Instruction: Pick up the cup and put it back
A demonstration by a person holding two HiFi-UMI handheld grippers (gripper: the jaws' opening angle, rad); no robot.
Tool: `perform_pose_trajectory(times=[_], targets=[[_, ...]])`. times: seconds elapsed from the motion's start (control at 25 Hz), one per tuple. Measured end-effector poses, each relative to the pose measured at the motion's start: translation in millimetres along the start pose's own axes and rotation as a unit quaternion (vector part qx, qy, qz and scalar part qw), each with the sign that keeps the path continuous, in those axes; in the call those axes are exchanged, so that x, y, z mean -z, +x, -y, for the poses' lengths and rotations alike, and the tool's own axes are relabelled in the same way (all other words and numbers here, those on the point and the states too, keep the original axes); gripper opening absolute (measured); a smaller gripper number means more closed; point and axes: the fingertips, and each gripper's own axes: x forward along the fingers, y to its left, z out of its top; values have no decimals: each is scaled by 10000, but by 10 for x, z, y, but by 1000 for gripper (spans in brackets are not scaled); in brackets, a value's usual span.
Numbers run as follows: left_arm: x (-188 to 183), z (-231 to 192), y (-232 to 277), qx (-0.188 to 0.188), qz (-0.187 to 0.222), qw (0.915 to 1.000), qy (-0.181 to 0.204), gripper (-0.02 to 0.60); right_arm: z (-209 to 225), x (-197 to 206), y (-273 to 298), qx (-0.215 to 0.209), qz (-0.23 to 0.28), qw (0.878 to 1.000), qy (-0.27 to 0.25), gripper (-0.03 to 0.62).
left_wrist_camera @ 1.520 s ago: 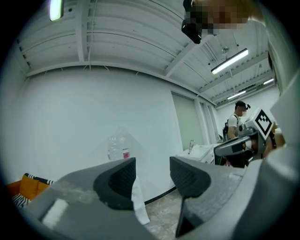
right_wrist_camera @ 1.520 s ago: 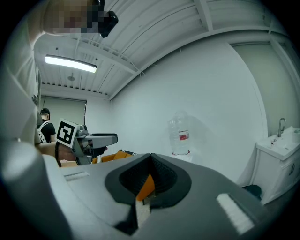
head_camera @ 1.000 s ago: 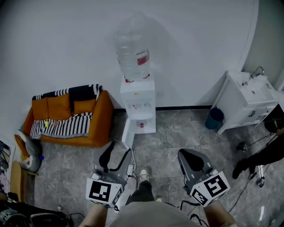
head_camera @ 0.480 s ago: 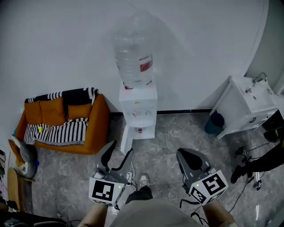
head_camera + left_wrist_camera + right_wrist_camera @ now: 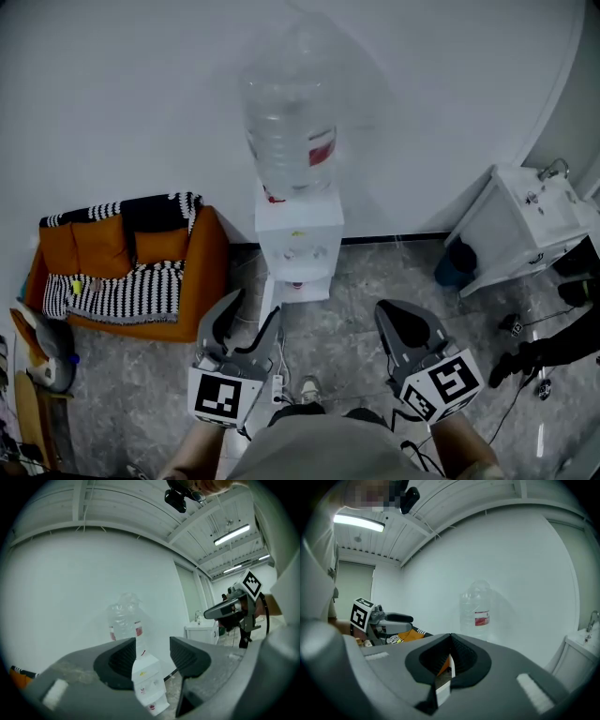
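A white water dispenser with a big clear bottle on top stands against the wall ahead. A small red cup sits in its lower alcove, also low in the left gripper view. My left gripper is open with nothing between its jaws; through their gap I look at the dispenser. My right gripper is shut and empty, its jaws meeting at the tips. Both are held level above the floor, short of the dispenser.
An orange sofa with a striped blanket is left of the dispenser. A white sink cabinet and a blue bin stand at the right. A power strip and cables lie on the tiled floor. A person's legs show far right.
Both grippers have travelled forward toward the dispenser, which now looks larger and nearer. Their jaws have kept the same stance.
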Motion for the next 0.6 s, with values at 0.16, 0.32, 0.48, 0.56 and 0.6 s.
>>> perform_pose_trajectory(times=[0.16,0.32,0.48,0.56,0.6], targets=[[12,-179,139,21,32,10000,21,222,104,-35,230,98,9,10000,14,3],[90,-321,225,-23,-36,10000,-69,222,200,-54,420,128,-28,9999,-7,3],[152,-392,312,-53,-109,9999,-79,222,302,-88,561,104,-39,9999,-65,3],[149,-414,357,-116,-121,9998,-92,222,373,-108,609,71,-35,9999,-88,3],[144,-425,383,-159,-127,9998,-89,221,412,-114,634,46,-32,9999,-91,3]])
